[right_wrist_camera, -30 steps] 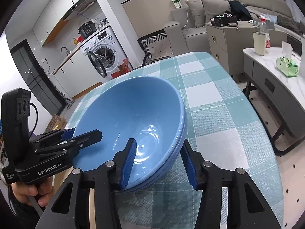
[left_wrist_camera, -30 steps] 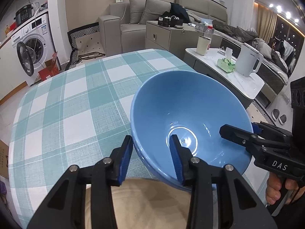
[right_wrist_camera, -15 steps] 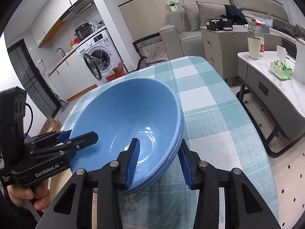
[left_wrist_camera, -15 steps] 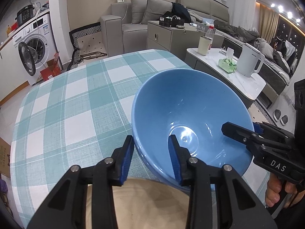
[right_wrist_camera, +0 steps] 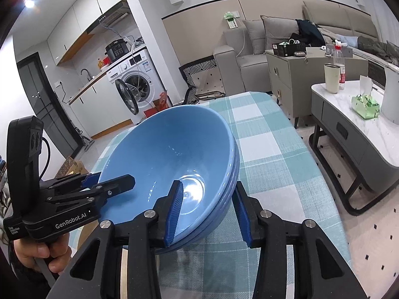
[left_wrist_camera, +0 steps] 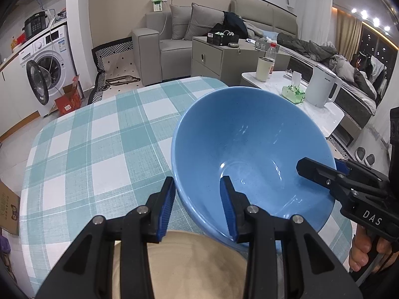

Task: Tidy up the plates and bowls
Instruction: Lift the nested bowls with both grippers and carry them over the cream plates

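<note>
A stack of nested blue bowls (left_wrist_camera: 249, 149) is held between both grippers above the checked tablecloth (left_wrist_camera: 99, 137). My left gripper (left_wrist_camera: 197, 206) is shut on the near-left rim, one finger inside the top bowl and one outside. My right gripper (right_wrist_camera: 208, 209) is shut on the opposite rim of the blue bowl stack (right_wrist_camera: 174, 159) the same way; it also shows in the left wrist view (left_wrist_camera: 321, 172). A beige plate (left_wrist_camera: 179, 266) lies under the left gripper at the table's near edge.
The table's right edge drops to the floor beside a white coffee table (right_wrist_camera: 361, 114) with a kettle (left_wrist_camera: 324, 87), cup and tissue box. A sofa and grey cabinet (left_wrist_camera: 214, 57) stand beyond the far edge, a washing machine (left_wrist_camera: 47, 72) far left.
Both grippers and the bowl stack have risen slightly and tilted; the room behind has shifted down in both views. Both grips on the rim are unchanged.
</note>
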`<state>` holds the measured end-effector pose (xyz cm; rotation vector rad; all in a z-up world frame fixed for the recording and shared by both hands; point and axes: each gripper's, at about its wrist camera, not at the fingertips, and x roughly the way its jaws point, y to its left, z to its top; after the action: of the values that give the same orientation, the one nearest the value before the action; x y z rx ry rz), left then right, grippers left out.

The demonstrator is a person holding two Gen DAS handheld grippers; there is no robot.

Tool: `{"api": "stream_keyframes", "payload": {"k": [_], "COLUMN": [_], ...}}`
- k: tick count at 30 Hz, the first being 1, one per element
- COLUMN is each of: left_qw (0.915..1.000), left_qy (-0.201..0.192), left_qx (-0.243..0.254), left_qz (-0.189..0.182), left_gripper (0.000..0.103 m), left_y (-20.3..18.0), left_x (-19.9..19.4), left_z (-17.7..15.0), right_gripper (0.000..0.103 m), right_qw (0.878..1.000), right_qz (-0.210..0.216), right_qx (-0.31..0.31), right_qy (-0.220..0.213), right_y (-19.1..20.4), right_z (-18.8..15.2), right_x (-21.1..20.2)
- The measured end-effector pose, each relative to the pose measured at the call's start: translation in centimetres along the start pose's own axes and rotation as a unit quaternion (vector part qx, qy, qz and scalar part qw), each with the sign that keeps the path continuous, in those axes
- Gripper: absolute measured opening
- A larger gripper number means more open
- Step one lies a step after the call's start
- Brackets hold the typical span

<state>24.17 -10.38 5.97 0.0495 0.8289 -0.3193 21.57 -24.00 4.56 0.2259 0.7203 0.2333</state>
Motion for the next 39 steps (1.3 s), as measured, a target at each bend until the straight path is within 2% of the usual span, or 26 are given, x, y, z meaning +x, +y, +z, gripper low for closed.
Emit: {"api": "stream_keyframes", "payload": {"k": [8, 18, 27, 39], "left_qw": [1.0000, 0.9995, 0.9981, 0.9966], "left_qy": [-0.008, -0.026, -0.045, -0.049], "left_qx": [0.001, -0.003, -0.019, -0.043], "left_qz": [0.003, 0.017, 0.037, 0.050], "left_gripper": [0.036, 0.036, 0.036, 0.036], "left_y": [0.1, 1.5, 3.5, 6.0], "left_x": [-1.8, -5.4, -9.0, -11.2], "left_z": [0.0, -0.5, -2.2, -4.9], "right_gripper": [0.041, 0.041, 0.041, 0.041], "right_qw": [1.000, 1.000, 0.998, 0.995], "right_qz": [0.001, 0.016, 0.034, 0.050], "right_qx": [0.003, -0.018, -0.048, -0.080], "right_qy": [-0.002, -0.011, -0.021, -0.017], "right_y": [0.7, 3.9, 8.1, 12.4], "right_z": [0.1, 0.4, 0.6, -0.7], "right_x": [-0.6, -2.4, -4.1, -4.7]}}
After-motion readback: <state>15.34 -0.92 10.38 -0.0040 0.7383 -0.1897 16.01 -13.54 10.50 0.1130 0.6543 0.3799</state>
